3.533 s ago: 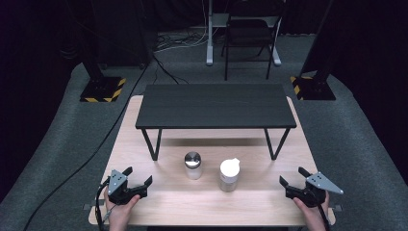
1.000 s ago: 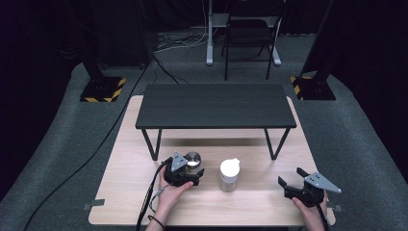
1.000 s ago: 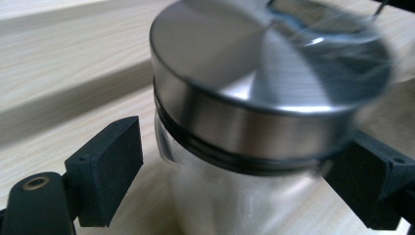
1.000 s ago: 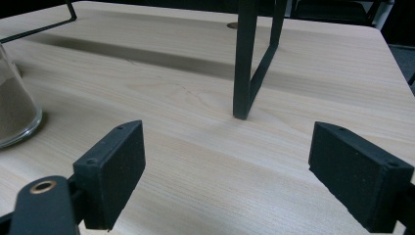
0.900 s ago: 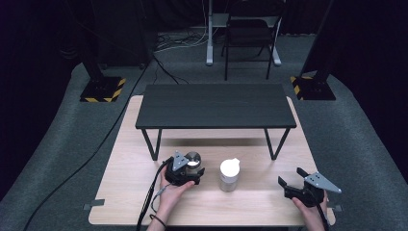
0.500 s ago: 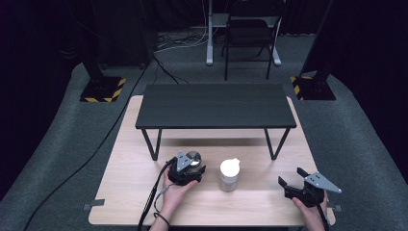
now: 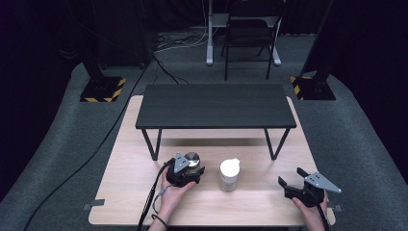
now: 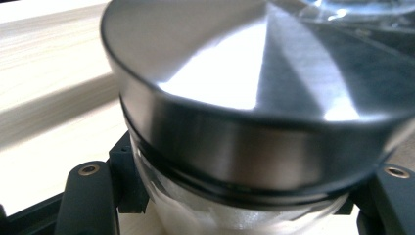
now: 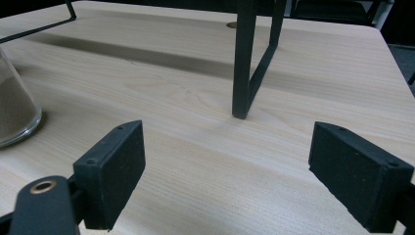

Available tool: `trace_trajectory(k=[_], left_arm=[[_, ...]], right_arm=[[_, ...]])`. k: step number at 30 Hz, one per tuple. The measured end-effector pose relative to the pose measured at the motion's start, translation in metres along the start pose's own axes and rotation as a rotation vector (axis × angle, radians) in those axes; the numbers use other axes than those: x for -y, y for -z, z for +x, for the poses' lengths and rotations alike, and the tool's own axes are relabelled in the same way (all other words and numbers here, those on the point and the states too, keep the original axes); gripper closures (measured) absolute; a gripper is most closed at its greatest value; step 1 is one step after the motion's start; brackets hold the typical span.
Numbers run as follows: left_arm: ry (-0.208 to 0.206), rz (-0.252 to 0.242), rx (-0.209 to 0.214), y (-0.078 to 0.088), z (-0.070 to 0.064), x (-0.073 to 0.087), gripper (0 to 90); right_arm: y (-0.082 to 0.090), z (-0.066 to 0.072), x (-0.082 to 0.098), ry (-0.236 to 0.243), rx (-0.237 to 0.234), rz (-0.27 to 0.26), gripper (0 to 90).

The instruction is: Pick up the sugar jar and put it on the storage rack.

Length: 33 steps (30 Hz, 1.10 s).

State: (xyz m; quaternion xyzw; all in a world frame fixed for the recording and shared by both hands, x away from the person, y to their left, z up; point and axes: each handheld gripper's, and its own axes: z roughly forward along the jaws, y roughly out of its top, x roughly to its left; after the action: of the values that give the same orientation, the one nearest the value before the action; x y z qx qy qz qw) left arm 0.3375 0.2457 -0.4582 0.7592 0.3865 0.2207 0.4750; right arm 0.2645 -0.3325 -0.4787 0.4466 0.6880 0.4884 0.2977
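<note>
A glass jar with a brushed metal lid (image 7: 193, 158) stands on the wooden table (image 7: 250, 207), in front of the black shelf. My left gripper (image 7: 192, 167) is shut on it from the near side. In the left gripper view the lid (image 8: 254, 98) looms close, and the black pads (image 8: 128, 176) press on the glass just under it. A second jar with a white lid (image 7: 229, 174) stands just to the right, untouched. My right gripper (image 7: 291, 176) rests near the table's front right corner, open, with bare wood between its pads (image 9: 115, 166).
A low black shelf (image 7: 215, 105) on thin legs spans the table's far half; one leg (image 9: 243, 63) stands ahead of the right gripper. The glass base of the white-lidded jar (image 9: 14, 107), holding brownish powder, sits far left in the right gripper view. A chair (image 7: 250, 33) stands beyond the table.
The left gripper came from the table's front left to the metal-lidded jar and closed its jaws on it. The right gripper has stayed where it was.
</note>
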Motion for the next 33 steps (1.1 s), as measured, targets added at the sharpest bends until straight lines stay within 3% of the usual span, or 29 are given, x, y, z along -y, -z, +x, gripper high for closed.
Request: trace_trajectory(k=[8, 16, 33], left_arm=[[0.007, -0.047, 0.007, 0.015, -0.001, -0.010, 30.8], [-0.014, -0.093, 0.019, 0.029, 0.001, -0.025, 30.9], [-0.043, -0.150, 0.001, 0.048, -0.002, -0.064, 30.9]], right_arm=[[0.000, 0.000, 0.000, -0.001, 0.000, 0.000, 12.8], [0.000, 0.001, 0.000, 0.003, -0.001, 0.002, 12.8], [0.000, 0.000, 0.000, 0.002, -0.003, 0.004, 12.8]])
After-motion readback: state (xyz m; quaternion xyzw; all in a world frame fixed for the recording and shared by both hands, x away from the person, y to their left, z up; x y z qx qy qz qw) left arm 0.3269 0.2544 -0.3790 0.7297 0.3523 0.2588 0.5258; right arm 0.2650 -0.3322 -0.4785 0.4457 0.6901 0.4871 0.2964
